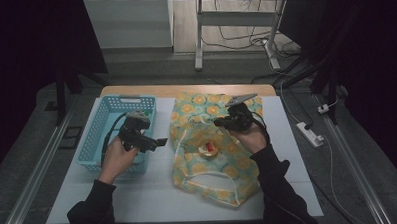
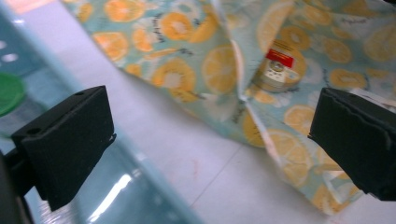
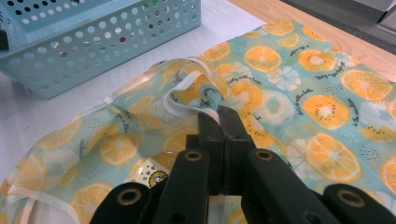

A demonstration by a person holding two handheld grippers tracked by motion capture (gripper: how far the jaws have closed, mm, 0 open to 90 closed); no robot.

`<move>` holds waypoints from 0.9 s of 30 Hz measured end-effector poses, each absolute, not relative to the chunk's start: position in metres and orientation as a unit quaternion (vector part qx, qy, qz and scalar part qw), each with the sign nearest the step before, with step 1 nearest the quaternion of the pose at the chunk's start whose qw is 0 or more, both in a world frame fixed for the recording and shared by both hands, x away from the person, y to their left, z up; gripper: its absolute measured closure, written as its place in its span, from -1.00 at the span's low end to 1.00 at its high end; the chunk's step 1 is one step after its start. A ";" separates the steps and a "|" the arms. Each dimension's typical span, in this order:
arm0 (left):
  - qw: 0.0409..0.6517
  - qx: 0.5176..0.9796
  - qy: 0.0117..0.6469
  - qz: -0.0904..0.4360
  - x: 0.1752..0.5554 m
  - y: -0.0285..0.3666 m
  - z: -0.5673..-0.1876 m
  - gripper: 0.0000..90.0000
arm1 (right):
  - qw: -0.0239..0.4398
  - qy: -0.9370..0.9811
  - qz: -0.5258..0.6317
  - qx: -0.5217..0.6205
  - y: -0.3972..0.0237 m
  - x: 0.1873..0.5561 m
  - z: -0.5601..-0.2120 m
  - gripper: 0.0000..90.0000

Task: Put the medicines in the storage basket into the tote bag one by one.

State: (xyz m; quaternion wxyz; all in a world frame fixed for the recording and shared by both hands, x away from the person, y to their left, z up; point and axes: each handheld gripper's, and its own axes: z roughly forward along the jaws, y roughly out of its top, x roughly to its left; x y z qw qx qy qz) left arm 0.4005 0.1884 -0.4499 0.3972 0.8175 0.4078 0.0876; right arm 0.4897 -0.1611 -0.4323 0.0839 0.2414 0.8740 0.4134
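Item: fruit-print fabric bag, lying flat right of centre on the white desk mat, long axis running from near edge to far edge. Small round tin sat in its open mouth. Right gripper: jaws closed, pinching the bag's rim. Left gripper: jaws wide apart, empty, over the blue basket at the mat's left edge; tin lay rightward of it, nearer the right hand.

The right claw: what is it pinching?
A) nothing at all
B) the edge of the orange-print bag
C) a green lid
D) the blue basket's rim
B: the right claw has its jaws shut on the white-trimmed edge of the orange-print bag.
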 end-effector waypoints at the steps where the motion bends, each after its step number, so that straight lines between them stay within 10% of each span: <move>1: 0.396 0.816 0.412 0.091 0.401 0.192 -0.450 -1.00 | 0.084 0.874 0.413 0.241 -0.161 0.490 -0.432 0.99; 27: 0.302 0.808 0.494 0.111 0.428 0.245 -0.484 -1.00 | 0.083 0.876 0.409 0.242 -0.160 0.490 -0.435 0.99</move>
